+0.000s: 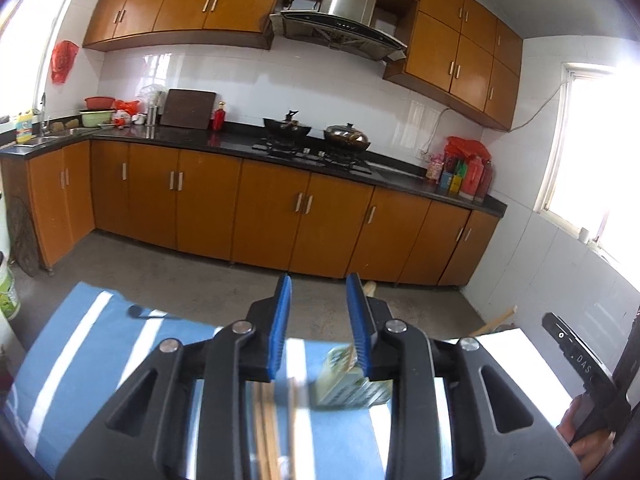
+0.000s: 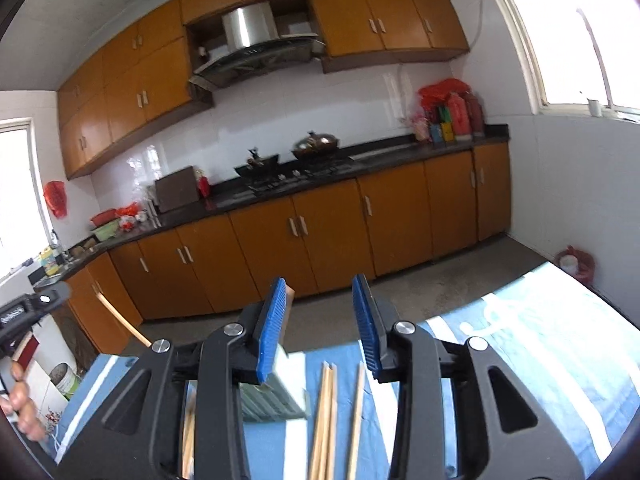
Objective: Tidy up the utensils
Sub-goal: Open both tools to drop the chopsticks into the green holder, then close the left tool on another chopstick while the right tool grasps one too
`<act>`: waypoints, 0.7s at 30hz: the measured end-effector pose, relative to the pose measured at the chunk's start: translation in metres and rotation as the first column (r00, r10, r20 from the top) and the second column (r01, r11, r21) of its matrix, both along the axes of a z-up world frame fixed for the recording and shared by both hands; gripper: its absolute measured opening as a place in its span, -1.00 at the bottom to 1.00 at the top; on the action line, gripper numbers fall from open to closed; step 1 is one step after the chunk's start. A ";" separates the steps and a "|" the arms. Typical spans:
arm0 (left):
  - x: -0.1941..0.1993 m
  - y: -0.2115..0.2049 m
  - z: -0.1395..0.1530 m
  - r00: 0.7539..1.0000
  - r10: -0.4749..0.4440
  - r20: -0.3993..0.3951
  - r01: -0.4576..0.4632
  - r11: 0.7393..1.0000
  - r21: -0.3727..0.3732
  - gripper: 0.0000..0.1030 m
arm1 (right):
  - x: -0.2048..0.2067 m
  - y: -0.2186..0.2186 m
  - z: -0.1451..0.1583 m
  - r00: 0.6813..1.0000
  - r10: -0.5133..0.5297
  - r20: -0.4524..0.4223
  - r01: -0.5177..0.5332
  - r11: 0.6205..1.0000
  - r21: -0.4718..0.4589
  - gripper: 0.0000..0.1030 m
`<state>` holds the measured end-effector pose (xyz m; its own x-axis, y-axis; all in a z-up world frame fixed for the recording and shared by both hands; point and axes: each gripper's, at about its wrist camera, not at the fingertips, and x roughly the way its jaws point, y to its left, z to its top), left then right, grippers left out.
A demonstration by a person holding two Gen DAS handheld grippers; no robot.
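Note:
Both grippers hover above a table with a blue and white striped cloth [image 1: 80, 352], which also shows in the right wrist view [image 2: 560, 344]. My left gripper [image 1: 319, 292] is open and empty. Below it lie wooden chopsticks [image 1: 266, 432] and a greenish slotted utensil holder [image 1: 350, 380]. A dark spoon [image 1: 146, 314] lies far left on the cloth. My right gripper [image 2: 320, 298] is open and empty. Beneath it are several wooden chopsticks [image 2: 328, 416] and the utensil holder [image 2: 276, 392] to their left.
Beyond the table is a grey floor [image 1: 192, 276] and orange kitchen cabinets [image 1: 272, 208] under a black counter with pans on a stove [image 1: 316, 136]. A wooden chair back [image 2: 120, 320] stands at the table's far side. Windows are at both sides.

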<state>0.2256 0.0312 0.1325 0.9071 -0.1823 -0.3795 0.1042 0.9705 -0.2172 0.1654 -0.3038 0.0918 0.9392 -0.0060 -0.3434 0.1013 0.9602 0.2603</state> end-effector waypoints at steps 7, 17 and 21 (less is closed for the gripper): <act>-0.023 0.032 -0.069 0.988 0.084 -0.126 -0.067 0.989 0.131 -0.36 | 0.014 -0.011 -0.099 0.950 0.023 -0.312 -0.010 0.999 0.042 -0.31; -0.030 0.051 -0.166 0.936 0.071 -0.346 -0.048 0.996 0.075 -0.36 | 0.035 0.041 -0.187 0.850 0.130 -0.510 -0.150 0.989 0.002 -0.50; -0.031 0.049 -0.183 0.925 0.029 -0.379 -0.012 0.999 0.049 -0.36 | 0.035 0.042 -0.196 0.851 0.099 -0.516 -0.141 0.989 -0.041 -0.74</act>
<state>0.1945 0.0807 -0.0505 0.6968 -0.1398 -0.7035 0.0027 0.9813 -0.1923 0.2008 -0.2614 -0.1040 0.6258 0.0503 -0.7784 0.0830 0.9880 0.1306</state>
